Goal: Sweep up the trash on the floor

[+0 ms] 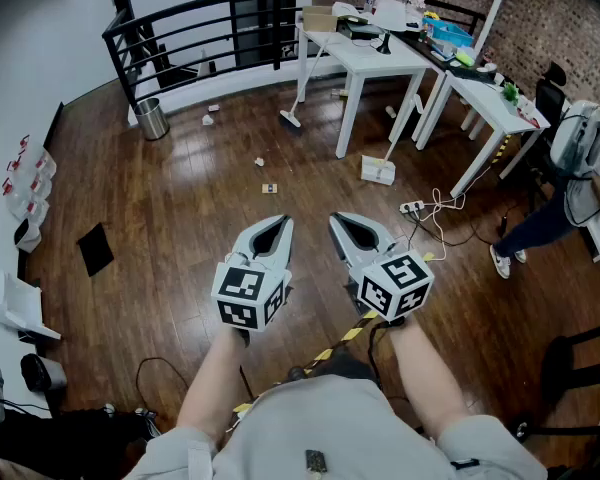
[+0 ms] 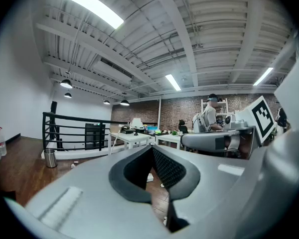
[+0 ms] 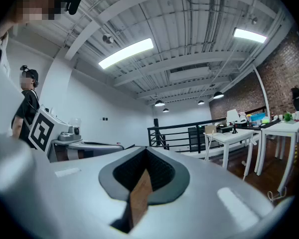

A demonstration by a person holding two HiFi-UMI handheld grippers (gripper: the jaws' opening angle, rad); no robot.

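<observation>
My left gripper (image 1: 272, 225) and right gripper (image 1: 343, 221) are held side by side at waist height, both level, shut and empty. Small scraps of trash (image 1: 269, 188) lie on the dark wood floor ahead, with more bits further off (image 1: 259, 162) and near the railing (image 1: 208, 120). A broom (image 1: 291, 118) leans against the white table (image 1: 365, 56). A white dustpan (image 1: 378, 170) with a long handle stands by the table's leg. In the left gripper view the jaws (image 2: 152, 151) meet with nothing between them, as do those in the right gripper view (image 3: 145, 156).
A metal trash bin (image 1: 152, 119) stands by the black railing (image 1: 180, 23). A power strip (image 1: 412, 207) with loose cables lies to the right. A second white table (image 1: 492, 103) and a person (image 1: 565, 203) are at the far right. A black mat (image 1: 95, 249) lies on the left.
</observation>
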